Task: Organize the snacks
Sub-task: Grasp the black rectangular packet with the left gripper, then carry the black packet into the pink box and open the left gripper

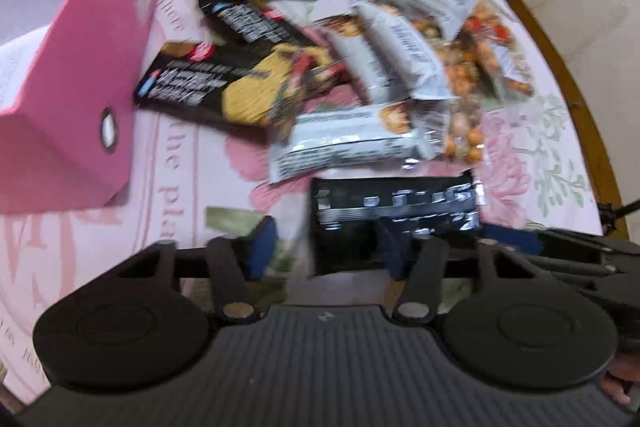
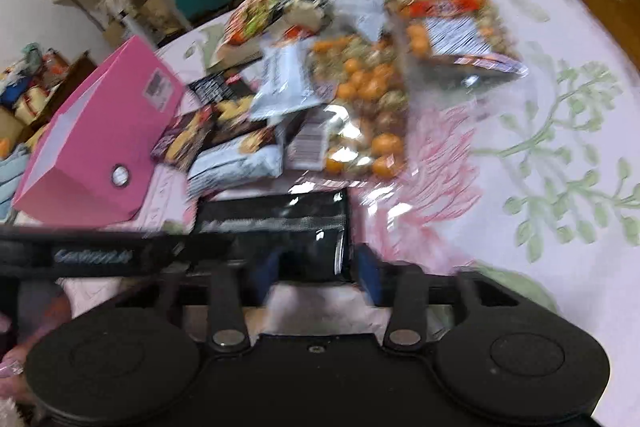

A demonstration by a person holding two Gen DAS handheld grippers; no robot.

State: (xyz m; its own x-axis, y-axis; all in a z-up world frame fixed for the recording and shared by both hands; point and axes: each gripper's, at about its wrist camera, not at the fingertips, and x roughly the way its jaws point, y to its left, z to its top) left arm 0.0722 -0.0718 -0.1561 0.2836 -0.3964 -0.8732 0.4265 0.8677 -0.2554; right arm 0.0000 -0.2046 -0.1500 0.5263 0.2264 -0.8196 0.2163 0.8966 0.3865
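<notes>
Both views are blurred, so no brand name on the snacks can be read; barcodes and blocks of white print show, no more. The floral cloth on the table carries pale lettering, of which "the" is legible.

The left gripper is spread, its blue pads apart; a black packet lies just ahead, its near edge by the right-hand pad, touching or not I cannot tell. The right gripper is also spread, with the same black packet reaching in between its pads, not pinched.

Beyond the packet lies the heap: grey packets, black cracker packets, clear bags of orange and green nuts. A pink box stands left of the heap, open side up.
</notes>
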